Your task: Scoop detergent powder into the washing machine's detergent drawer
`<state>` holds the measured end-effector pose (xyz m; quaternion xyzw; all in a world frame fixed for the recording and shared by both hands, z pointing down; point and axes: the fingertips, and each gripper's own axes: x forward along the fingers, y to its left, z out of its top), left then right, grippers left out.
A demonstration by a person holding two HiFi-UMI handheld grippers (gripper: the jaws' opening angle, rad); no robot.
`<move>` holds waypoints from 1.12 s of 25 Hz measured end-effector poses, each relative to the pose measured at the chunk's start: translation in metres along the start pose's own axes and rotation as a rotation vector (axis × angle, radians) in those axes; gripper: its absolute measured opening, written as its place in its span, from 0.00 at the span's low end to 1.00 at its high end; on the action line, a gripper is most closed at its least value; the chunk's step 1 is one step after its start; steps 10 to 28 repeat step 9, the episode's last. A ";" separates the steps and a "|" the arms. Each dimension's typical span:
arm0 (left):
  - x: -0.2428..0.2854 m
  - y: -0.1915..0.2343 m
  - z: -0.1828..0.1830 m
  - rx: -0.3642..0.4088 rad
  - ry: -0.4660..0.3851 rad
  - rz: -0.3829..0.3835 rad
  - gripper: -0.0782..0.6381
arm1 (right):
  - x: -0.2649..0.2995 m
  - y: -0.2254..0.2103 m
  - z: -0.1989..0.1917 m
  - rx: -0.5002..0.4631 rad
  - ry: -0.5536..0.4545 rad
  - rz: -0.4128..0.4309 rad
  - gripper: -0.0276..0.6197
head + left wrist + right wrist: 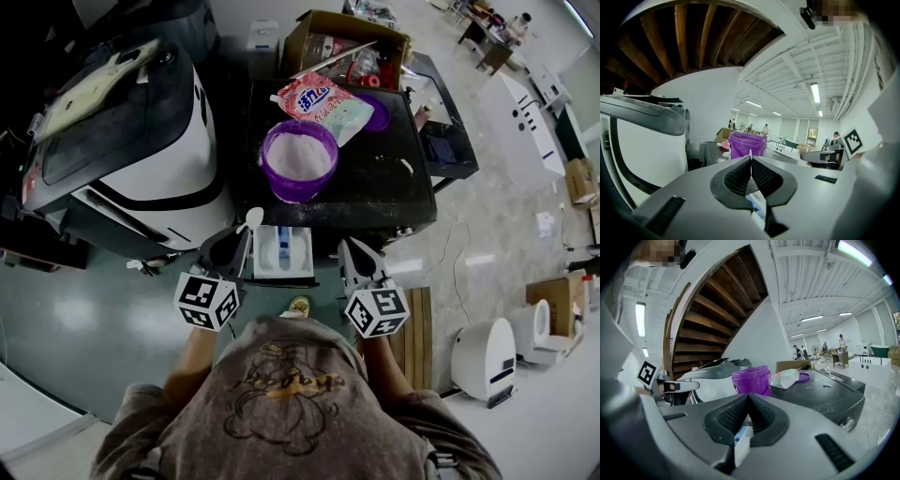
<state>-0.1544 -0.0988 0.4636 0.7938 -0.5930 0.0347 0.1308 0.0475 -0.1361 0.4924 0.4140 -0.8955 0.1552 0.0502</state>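
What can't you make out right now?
The scoop: loaded or not; tiny in head view, only a sliver above the shut jaws in left gripper view.
The detergent drawer: fill level; small in head view, mere slivers below the jaws in gripper views.
The detergent bag: print too small everywhere.

The round purple plastic tub [298, 190] holds white powder [300, 157]; the soft plastic pouch [319, 98] is pink and white.

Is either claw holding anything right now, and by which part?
The left claw is shut on the small white plastic scoop, pinching its thin handle; the bowl sticks out beyond. The right claw is shut on nothing.
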 end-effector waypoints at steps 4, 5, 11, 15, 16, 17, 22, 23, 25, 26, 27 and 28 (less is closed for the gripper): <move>-0.001 0.001 0.000 -0.008 -0.004 -0.002 0.14 | 0.000 0.002 -0.001 0.001 0.000 0.003 0.04; -0.001 0.001 0.000 -0.010 -0.005 -0.002 0.14 | 0.000 0.003 -0.001 0.001 0.000 0.004 0.04; -0.001 -0.001 0.000 -0.011 -0.004 -0.007 0.14 | -0.001 0.003 -0.001 0.000 -0.001 0.004 0.04; -0.001 -0.001 0.000 -0.011 -0.004 -0.007 0.14 | -0.001 0.003 -0.001 0.000 -0.001 0.004 0.04; -0.001 -0.001 0.000 -0.011 -0.004 -0.007 0.14 | -0.001 0.003 -0.001 0.000 -0.001 0.004 0.04; -0.001 -0.001 0.000 -0.011 -0.004 -0.007 0.14 | -0.001 0.003 -0.001 0.000 -0.001 0.004 0.04; -0.001 -0.001 0.000 -0.011 -0.004 -0.007 0.14 | -0.001 0.003 -0.001 0.000 -0.001 0.004 0.04; -0.001 -0.001 0.000 -0.011 -0.004 -0.007 0.14 | -0.001 0.003 -0.001 0.000 -0.001 0.004 0.04; -0.001 -0.001 0.000 -0.011 -0.004 -0.007 0.14 | -0.001 0.003 -0.001 0.000 -0.001 0.004 0.04; -0.001 -0.001 0.000 -0.011 -0.004 -0.007 0.14 | -0.001 0.003 -0.001 0.000 -0.001 0.004 0.04; -0.001 -0.001 0.000 -0.011 -0.004 -0.007 0.14 | -0.001 0.003 -0.001 0.000 -0.001 0.004 0.04; -0.001 -0.001 0.000 -0.011 -0.004 -0.007 0.14 | -0.001 0.003 -0.001 0.000 -0.001 0.004 0.04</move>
